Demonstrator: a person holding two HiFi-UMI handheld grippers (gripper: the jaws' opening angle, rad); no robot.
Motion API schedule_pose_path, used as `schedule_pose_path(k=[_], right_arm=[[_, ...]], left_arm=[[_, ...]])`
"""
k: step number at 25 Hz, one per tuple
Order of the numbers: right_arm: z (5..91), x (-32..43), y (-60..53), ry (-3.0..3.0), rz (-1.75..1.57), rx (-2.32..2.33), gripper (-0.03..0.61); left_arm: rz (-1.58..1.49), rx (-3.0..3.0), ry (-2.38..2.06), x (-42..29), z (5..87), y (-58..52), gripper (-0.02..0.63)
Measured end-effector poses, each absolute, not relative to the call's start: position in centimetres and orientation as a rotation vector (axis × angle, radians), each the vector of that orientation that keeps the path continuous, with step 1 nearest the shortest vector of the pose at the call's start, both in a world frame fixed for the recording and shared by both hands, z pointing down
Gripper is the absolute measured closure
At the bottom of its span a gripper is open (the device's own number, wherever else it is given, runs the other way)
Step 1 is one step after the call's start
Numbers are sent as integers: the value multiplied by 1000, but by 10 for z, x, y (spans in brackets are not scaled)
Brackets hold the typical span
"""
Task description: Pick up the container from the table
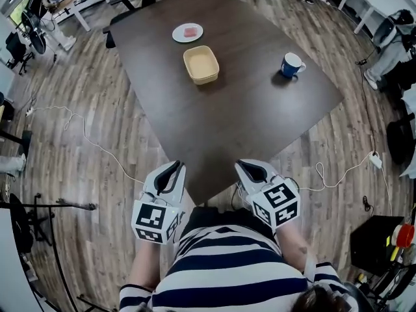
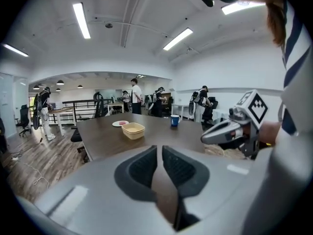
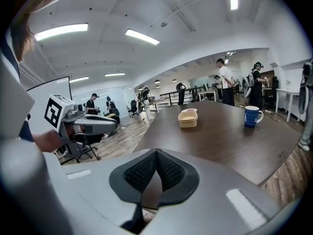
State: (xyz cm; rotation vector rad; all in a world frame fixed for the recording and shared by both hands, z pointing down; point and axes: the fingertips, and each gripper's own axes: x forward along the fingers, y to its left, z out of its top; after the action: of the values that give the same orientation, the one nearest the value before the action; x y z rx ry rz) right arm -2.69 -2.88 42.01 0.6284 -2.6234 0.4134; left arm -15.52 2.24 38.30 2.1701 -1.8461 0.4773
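The container (image 1: pixel 201 64) is a shallow tan square tub, empty, standing on the far half of the dark table (image 1: pixel 247 116). It also shows in the left gripper view as the container (image 2: pixel 133 129) and in the right gripper view as the container (image 3: pixel 188 118), far ahead of both sets of jaws. My left gripper (image 1: pixel 174 168) and right gripper (image 1: pixel 247 167) hang side by side at the table's near corner, close to my body and well short of the tub. In each gripper view, the left gripper (image 2: pixel 160 149) and right gripper (image 3: pixel 156 152) have their pads together with nothing between them.
A white plate (image 1: pixel 187 32) with a pink item lies just beyond the container. A blue mug (image 1: pixel 292 64) stands to its right near the table edge. Cables (image 1: pixel 78 129) trail over the wooden floor. Several people and desks fill the room's far side.
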Motion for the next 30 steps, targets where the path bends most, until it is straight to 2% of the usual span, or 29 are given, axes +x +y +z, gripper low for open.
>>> schedule_pose_path(k=[14, 30], right_arm=[[423, -103, -97, -2554, 452, 723, 583], [455, -121, -151, -2452, 574, 877, 583]], left_arm=[[711, 2368, -1575, -220, 404, -88, 614], [879, 2495, -1395, -249, 436, -207, 614]])
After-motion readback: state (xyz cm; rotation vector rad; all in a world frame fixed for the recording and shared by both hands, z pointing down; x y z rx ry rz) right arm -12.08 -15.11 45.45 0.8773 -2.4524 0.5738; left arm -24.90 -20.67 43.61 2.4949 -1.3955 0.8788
